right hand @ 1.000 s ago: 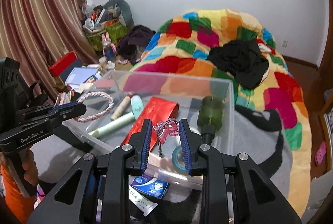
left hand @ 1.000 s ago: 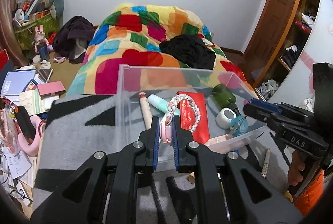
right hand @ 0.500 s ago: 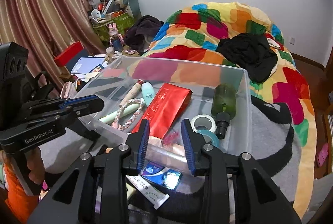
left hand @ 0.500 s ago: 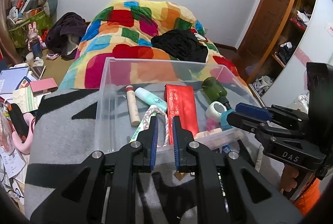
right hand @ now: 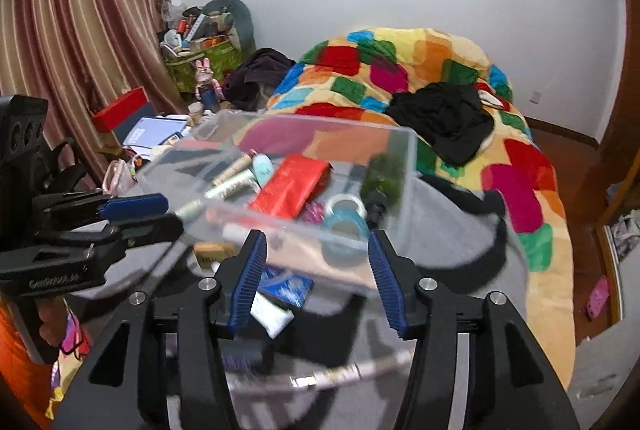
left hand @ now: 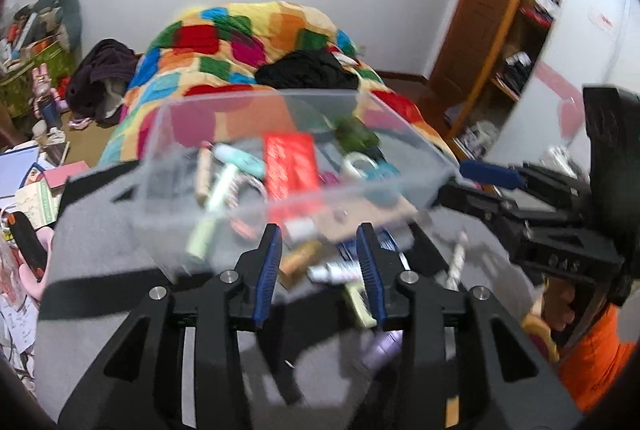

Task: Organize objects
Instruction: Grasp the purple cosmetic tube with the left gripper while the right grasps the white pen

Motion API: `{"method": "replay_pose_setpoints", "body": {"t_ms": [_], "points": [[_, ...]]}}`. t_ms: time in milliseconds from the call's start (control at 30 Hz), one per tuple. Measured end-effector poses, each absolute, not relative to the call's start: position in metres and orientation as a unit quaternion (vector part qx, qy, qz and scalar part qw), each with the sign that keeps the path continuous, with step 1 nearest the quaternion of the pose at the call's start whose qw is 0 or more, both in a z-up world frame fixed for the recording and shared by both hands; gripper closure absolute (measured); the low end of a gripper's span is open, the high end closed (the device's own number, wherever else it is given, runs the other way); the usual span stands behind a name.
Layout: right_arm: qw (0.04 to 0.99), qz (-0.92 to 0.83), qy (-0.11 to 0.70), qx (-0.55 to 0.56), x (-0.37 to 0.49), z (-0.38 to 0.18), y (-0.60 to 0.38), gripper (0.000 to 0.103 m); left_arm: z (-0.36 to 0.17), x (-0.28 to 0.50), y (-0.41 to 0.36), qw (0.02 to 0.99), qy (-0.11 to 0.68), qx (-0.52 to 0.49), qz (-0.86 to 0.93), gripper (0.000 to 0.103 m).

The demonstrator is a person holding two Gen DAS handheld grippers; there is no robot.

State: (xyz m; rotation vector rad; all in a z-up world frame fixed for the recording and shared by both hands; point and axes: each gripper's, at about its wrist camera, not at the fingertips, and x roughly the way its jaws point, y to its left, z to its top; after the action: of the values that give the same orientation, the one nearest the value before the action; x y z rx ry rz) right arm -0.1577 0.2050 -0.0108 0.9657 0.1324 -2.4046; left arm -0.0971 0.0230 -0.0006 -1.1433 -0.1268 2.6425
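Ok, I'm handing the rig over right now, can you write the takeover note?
Left gripper: open, jaws just opened, nothing between them.
Right gripper: open, jaws just opened, empty too.
Clear bin sits on the grey blanket; the braided ring and pink charm are inside, with the red packet, green bottle and tape rolls.
Left: loose items in front of the bin, including the blue packet and white tube.
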Motion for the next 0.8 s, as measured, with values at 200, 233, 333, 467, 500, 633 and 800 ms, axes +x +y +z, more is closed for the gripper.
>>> {"method": "replay_pose_setpoints", "body": {"t_ms": [200,233,333,467,500,633,800], "points": [[0.236,-0.886,0.036,0.398,-0.146,-0.037,0.230,0.052,-0.026,-0.075,0.046,0.163,-0.024,-0.423,0.891,0.057],[0.233,-0.882,0.028,0.409,-0.145,-0.043,0.236,0.052,-0.032,-0.072,0.048,0.171,-0.027,-0.431,0.885,0.057],[0.223,-0.869,0.003,0.441,-0.145,-0.061,0.248,0.051,-0.044,-0.065,0.053,0.184,-0.033,-0.447,0.875,0.057],[0.207,-0.862,-0.034,0.462,-0.150,-0.073,0.256,0.043,-0.054,-0.057,0.058,0.194,-0.042,-0.450,0.871,0.057],[0.208,-0.859,-0.042,0.465,-0.152,-0.074,0.257,0.043,-0.054,-0.055,0.059,0.194,-0.042,-0.445,0.873,0.057],[0.213,-0.857,-0.050,0.467,-0.151,-0.074,0.248,0.036,-0.054,-0.050,0.064,0.222,-0.057,-0.445,0.866,0.077],[0.210,-0.863,-0.022,0.459,-0.146,-0.076,0.229,0.033,-0.053,-0.044,0.071,0.229,-0.040,-0.441,0.867,0.079]]}}
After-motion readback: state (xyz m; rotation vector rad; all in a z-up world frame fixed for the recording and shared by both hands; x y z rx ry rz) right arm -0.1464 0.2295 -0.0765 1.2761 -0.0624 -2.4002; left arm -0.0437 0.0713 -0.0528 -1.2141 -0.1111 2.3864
